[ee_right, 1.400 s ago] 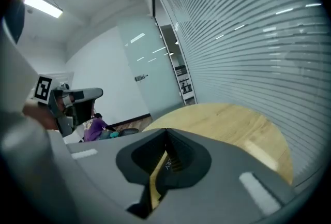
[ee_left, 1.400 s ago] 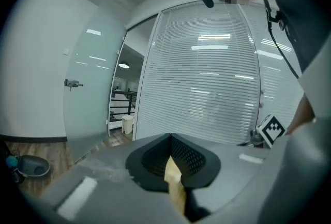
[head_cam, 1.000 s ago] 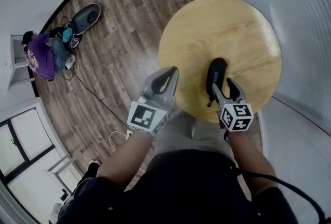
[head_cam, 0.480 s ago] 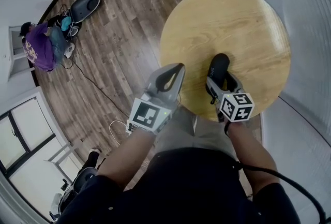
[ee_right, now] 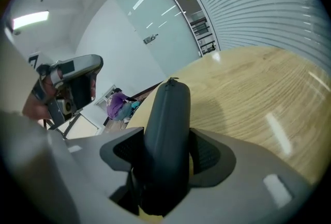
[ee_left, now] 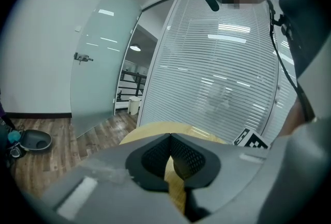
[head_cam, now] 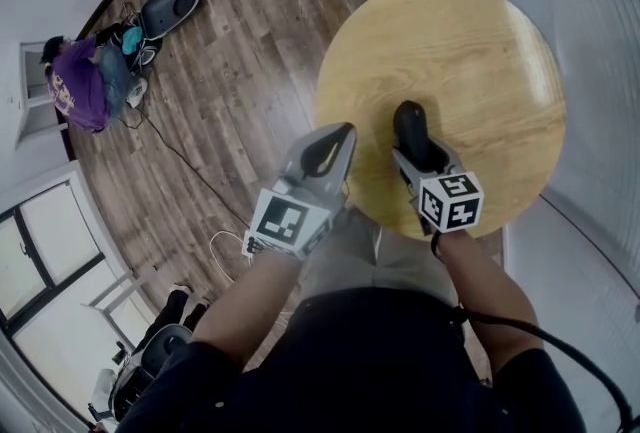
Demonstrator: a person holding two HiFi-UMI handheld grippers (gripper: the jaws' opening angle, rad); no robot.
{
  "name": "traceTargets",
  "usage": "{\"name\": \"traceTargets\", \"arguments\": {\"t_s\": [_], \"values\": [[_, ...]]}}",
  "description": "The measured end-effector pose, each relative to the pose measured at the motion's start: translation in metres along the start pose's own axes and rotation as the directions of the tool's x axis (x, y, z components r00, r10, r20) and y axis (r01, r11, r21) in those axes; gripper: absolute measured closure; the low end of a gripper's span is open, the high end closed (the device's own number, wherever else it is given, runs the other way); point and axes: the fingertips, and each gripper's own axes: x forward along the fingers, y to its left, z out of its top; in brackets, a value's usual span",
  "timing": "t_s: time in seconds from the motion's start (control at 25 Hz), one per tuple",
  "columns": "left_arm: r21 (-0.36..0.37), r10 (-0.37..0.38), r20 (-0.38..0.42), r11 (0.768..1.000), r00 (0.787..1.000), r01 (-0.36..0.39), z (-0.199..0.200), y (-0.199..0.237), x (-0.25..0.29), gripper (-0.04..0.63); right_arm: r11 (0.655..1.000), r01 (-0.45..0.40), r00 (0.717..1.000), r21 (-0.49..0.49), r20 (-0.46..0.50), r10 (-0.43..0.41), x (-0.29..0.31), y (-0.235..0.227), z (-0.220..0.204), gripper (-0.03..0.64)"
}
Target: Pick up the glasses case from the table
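The glasses case [head_cam: 410,121] is on the round desk [head_cam: 490,41], close to the edge by the person. Its long side points away from the person. Its near end is hidden under the right claw [head_cam: 415,154]. That claw is closing on the case, and its pads touch both sides. The left claw [head_cam: 338,139] is closed and holds nothing.
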Motion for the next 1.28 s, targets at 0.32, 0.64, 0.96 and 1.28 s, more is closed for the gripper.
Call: {"name": "traceTargets", "arguments": {"t_s": [0.32, 0.64, 0.96, 1.28], "values": [[0.046, -0.005, 0.058, 0.999, 0.998, 0.002, 0.023, -0.008, -0.007, 0.592, 0.999, 0.028, 0.995, -0.026, 0.093, -0.026, -0.042, -0.005, 0.027, 0.334], [0.115, -0.050, 0.099, 0.993, 0.994, 0.039, 0.058, -0.040, -0.010, 0.592, 0.993, 0.100, 0.967, -0.069, 0.243, -0.080, -0.117, -0.009, 0.086, 0.334], [0.170, -0.060, 0.190, 0.985, 0.980, 0.027, 0.122, -0.073, -0.042, 0.592, 0.987, 0.135, 0.918, -0.089, 0.385, -0.091, -0.214, 0.012, 0.130, 0.334], [0.218, -0.061, 0.252, 0.976, 0.966, 0.005, 0.165, -0.089, -0.067, 0.592, 0.971, 0.165, 0.870, -0.173, 0.490, -0.060, -0.288, 0.054, 0.161, 0.333]]}}
